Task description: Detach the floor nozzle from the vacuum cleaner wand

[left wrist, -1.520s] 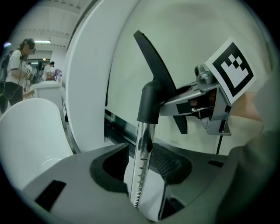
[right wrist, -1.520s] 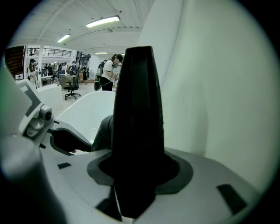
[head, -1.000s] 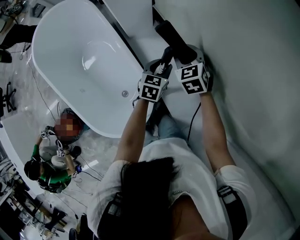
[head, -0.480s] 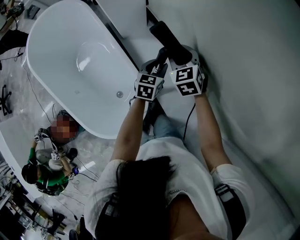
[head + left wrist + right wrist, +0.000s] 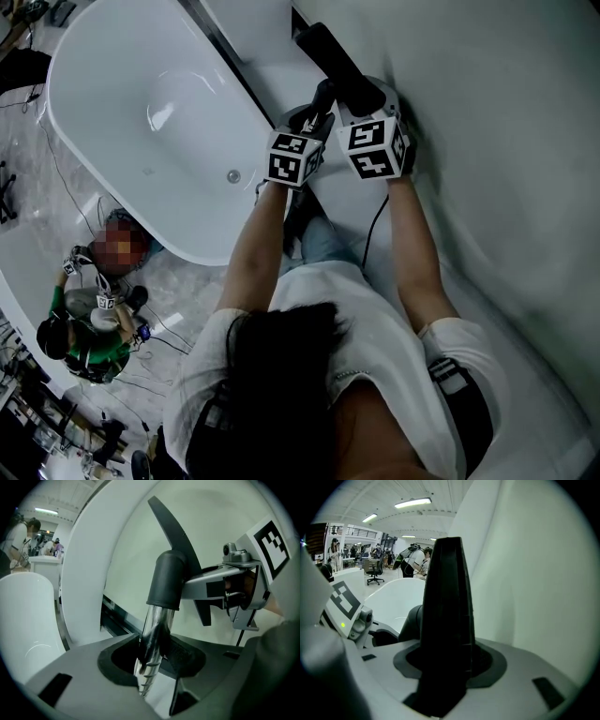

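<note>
In the head view the black floor nozzle [image 5: 330,54] points up and away between both hands. My right gripper [image 5: 361,101] is shut on its dark body, which fills the gap between the jaws in the right gripper view as a tall black floor nozzle [image 5: 446,616]. Just left of it, my left gripper [image 5: 317,120] holds the chrome wand [image 5: 153,634] below its black collar [image 5: 166,581]. Those jaws are opening slightly, with the tube still seated between them. The left gripper view also shows the right gripper's body [image 5: 234,590] clamped on the nozzle.
A white bathtub [image 5: 103,178] lies to the left, with a dark rail [image 5: 234,56] along its far side. A pale curved wall [image 5: 506,141] rises on the right. A black cable [image 5: 370,234] hangs below the right hand. A person [image 5: 89,323] sits on the floor at lower left.
Both grippers keep their hold on the wand and nozzle in the same spot. Only the head view has drifted, sliding the scene slightly up and left.
</note>
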